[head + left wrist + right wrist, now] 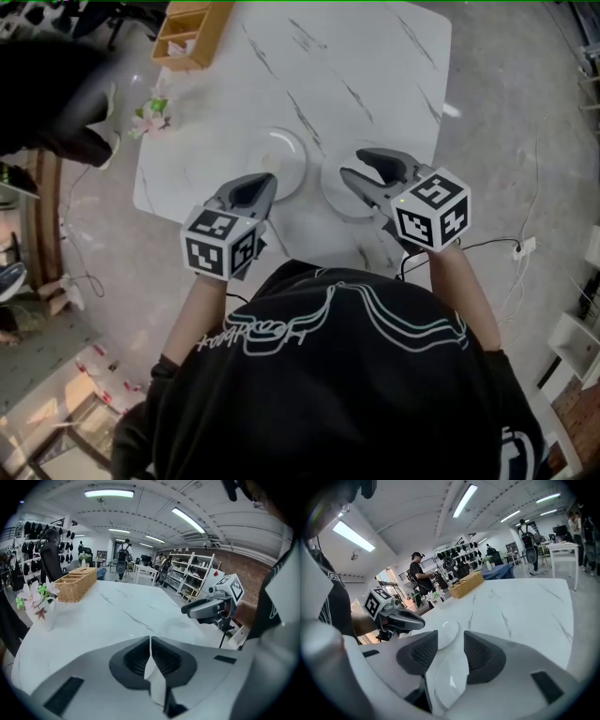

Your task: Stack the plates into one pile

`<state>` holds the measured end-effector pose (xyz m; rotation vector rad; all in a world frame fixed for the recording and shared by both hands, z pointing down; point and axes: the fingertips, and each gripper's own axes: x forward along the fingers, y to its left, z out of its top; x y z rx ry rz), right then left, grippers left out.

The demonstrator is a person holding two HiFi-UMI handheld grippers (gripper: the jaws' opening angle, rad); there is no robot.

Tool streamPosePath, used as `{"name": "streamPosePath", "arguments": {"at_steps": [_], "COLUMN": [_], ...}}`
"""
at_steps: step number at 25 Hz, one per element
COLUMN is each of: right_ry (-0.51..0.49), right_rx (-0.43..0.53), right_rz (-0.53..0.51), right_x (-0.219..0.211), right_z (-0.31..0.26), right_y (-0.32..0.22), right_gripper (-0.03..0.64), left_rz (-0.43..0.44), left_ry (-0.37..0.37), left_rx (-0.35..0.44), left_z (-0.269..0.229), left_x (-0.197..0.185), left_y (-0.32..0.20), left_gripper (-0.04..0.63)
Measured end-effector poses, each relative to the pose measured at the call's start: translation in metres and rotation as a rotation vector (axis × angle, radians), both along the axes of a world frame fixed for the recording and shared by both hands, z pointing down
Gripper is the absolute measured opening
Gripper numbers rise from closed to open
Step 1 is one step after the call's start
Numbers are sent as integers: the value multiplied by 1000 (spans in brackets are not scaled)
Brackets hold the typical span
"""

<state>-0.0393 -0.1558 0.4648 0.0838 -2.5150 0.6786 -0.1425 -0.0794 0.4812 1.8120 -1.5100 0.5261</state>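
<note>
Two white plates lie side by side on the white marble table (375, 56). One plate (281, 155) sits left of centre, and my left gripper (265, 180) hovers over its near rim with its jaws shut and nothing between them (150, 641). The other plate (336, 199) lies to the right, under my right gripper (353, 164). In the right gripper view the right gripper (446, 641) has its jaws apart and holds nothing. Through the gap I see the near plate (450, 679) below and the far plate (448, 631) beyond.
A wicker basket (192, 33) stands at the table's far left corner, with a small flower vase (150, 114) near the left edge. The table's near edge runs just below both grippers. Shelves, another table and people stand in the room behind.
</note>
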Motion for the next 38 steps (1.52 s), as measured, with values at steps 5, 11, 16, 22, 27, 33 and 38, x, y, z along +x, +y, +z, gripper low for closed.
{"name": "streamPosePath", "arguments": {"at_steps": [5,11,16,22,27,33,38], "right_ry": [16,41,81,162,197,256,251], "right_rx": [1,13,22,26,-1,13,-3], "right_rz": [-27,62,145,205,281,336,358], "right_x": [-16,-36,-52,-69,-77,-79,-80], "right_z": [5,6,13,28,44,57,61], "right_y": [7,11,30,57,68,71,74], "right_gripper": [183,150,156,202,224,224,224], "left_rz": [20,91,196,290,362,432,460], "left_ry": [-1,-1,4,-6,-26,-54,-69], "left_rx": [-1,-7,-22,-26,-26,-27,-51], "left_z": [-1,8,19,32,48,57,67], "left_x": [-8,-38,-60,-83,-90,-92,-94], "left_y": [0,2,15,24,20,15,13], "left_gripper": [31,31,31,31,31,31,31]}}
